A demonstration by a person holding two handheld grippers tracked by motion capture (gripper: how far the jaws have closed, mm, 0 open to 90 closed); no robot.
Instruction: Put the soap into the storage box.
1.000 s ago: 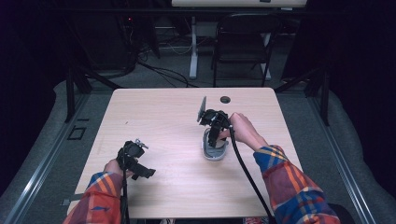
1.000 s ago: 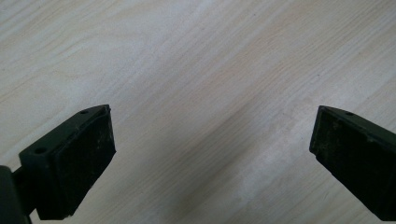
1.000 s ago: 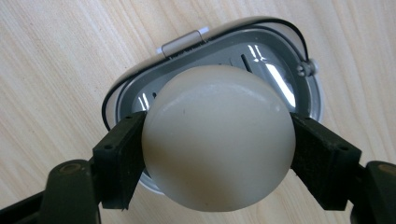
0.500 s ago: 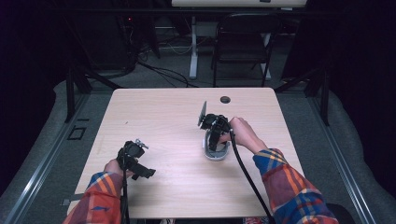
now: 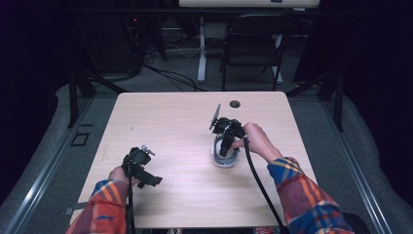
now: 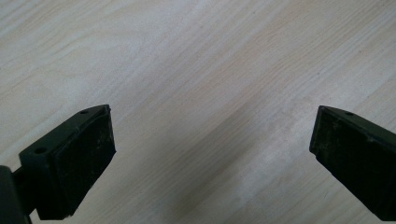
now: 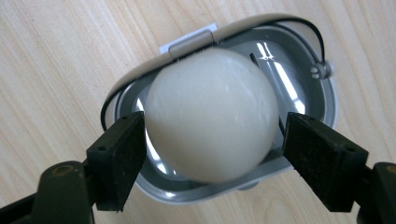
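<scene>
Resting low over the pale wooden table [image 5: 165,117], the left gripper [image 6: 210,154] is being held with jaws wide apart and nothing between them. Farther off, the right gripper [image 7: 212,154], its jaws just opening, is being kept around the smooth white egg [image 7: 212,116], seated in the grey oval metal-lined holder [image 7: 322,112], pads barely clear.
</scene>
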